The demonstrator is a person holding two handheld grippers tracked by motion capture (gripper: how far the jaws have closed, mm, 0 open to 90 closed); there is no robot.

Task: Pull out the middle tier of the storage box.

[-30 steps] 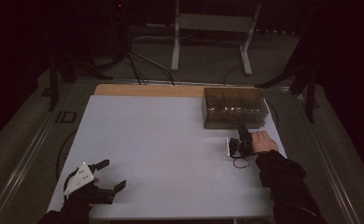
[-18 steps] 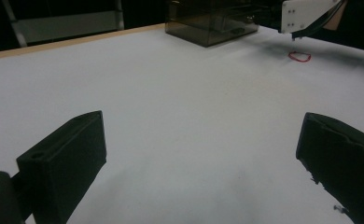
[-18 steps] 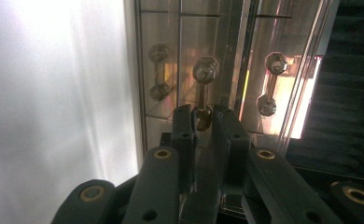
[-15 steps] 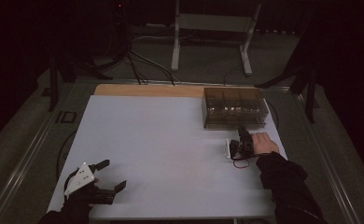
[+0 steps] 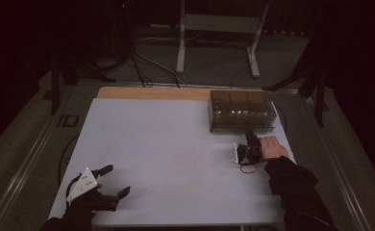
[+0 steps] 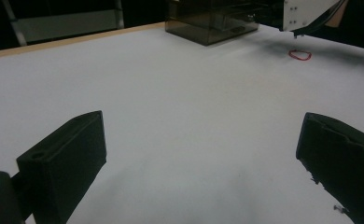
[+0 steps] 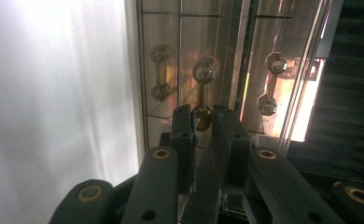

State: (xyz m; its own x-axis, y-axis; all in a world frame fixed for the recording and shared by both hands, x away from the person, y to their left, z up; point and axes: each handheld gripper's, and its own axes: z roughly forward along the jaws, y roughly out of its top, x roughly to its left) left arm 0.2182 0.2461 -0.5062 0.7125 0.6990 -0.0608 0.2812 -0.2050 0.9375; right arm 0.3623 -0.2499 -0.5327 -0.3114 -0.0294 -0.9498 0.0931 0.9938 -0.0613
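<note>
Reaching forward over the right side of the white desk (image 5: 176, 154), the person's right hand (image 5: 272, 147) holds the right hand-held gripper (image 5: 249, 144) level, its nose against the front of the smoky, see-through plastic drawer box (image 5: 241, 110) that stands at the desk's far right. A dark sleeve (image 5: 296, 187) covers the forearm behind it. In the right gripper view this hand-held gripper (image 7: 203, 119) has its two black jaws drawn close together and clamped on the lower end of the middle brass-coloured drawer handle (image 7: 203, 88), a slim metal bar capped by hexagonal nuts. Two matching handles flank it on the glossy drawer fronts, which reflect warm orange light.

Near the front left corner of the desk, the left hand-held gripper (image 5: 111, 180) rests low in the person's left hand, a pale three-cornered plate (image 5: 82, 184) on top. Its jaws stand wide apart with nothing between them; in the left gripper view the blocky, matt black fingers (image 6: 68, 158) frame bare desk surface. A small red loop (image 6: 300, 55), thin like wire or a rubber band, lies on the desk just behind the right hand-held gripper.
</note>
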